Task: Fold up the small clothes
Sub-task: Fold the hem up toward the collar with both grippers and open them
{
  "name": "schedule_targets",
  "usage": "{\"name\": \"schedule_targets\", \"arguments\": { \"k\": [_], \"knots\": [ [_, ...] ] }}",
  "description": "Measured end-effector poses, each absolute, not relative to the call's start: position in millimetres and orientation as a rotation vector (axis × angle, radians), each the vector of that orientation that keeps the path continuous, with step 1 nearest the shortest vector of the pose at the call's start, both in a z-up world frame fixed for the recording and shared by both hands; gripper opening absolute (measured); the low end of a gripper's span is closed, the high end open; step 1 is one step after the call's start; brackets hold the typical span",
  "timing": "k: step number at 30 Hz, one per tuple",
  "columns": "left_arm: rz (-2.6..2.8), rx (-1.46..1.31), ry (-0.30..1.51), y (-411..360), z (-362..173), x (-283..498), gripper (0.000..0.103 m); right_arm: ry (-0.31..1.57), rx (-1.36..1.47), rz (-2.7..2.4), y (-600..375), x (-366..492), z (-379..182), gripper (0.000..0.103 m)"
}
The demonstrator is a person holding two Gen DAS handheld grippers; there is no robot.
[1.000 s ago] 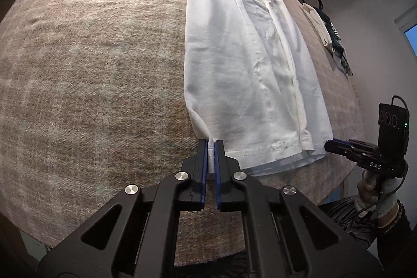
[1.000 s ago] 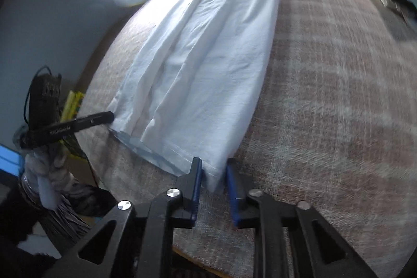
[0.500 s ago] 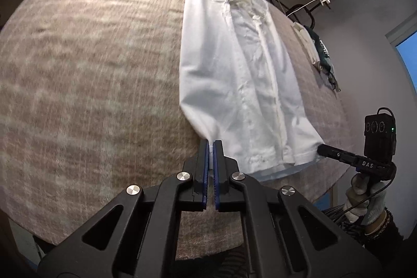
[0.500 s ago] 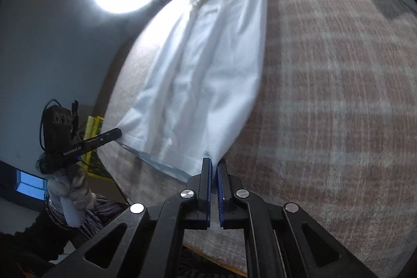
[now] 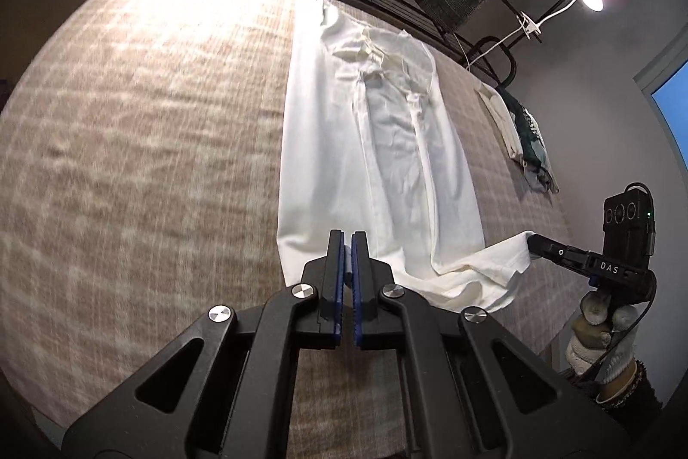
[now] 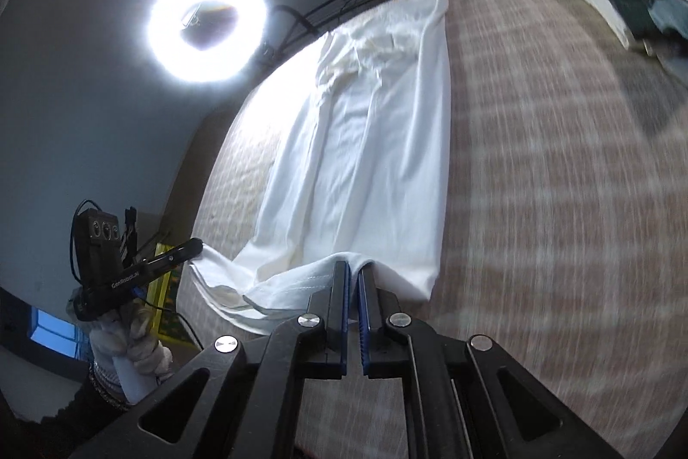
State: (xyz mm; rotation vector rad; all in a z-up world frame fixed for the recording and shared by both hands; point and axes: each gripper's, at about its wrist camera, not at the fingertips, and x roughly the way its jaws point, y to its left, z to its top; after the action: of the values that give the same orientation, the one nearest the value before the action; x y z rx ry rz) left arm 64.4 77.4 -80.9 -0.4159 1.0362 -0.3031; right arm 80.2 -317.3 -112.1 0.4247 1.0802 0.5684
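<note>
gripping the near hem corners of a long white cotton shirt (image 5: 387, 140) | left gripper (image 5: 347, 244) clenched on it | right gripper (image 6: 353, 274) clenched on it | hem lifted off the plaid beige tablecloth (image 5: 150, 158)

I'm keeping my left gripper (image 5: 347, 239) clamped tight, fingers angled downward, pinching white fabric. My right gripper (image 6: 353, 269) is doing likewise, jaws pressed together on fabric. A gloved hand (image 5: 602, 325) is gripping each handle from below, near me.
</note>
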Motion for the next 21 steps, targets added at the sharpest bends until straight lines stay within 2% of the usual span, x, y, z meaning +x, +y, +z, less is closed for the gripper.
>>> {"name": "schedule_targets", "arguments": {
  "k": [7, 18, 21],
  "knots": [
    [-0.267, -0.393, 1.023, 77.1, -81.1, 109.1, 0.001, 1.05, 0.406, 0.527, -316.9, 117.5, -103.1, 0.001],
    [-0.226, -0.402, 1.079, 75.0, -113.2, 154.6, 0.001, 1.109, 0.391, 0.473, -310.2, 164.7, -127.0, 0.001],
    [-0.201, -0.375, 1.075, 74.1, -114.8, 160.6, 0.001, 1.105, 0.366, 0.46, -306.6, 170.7, -127.9, 0.007]
  ]
}}
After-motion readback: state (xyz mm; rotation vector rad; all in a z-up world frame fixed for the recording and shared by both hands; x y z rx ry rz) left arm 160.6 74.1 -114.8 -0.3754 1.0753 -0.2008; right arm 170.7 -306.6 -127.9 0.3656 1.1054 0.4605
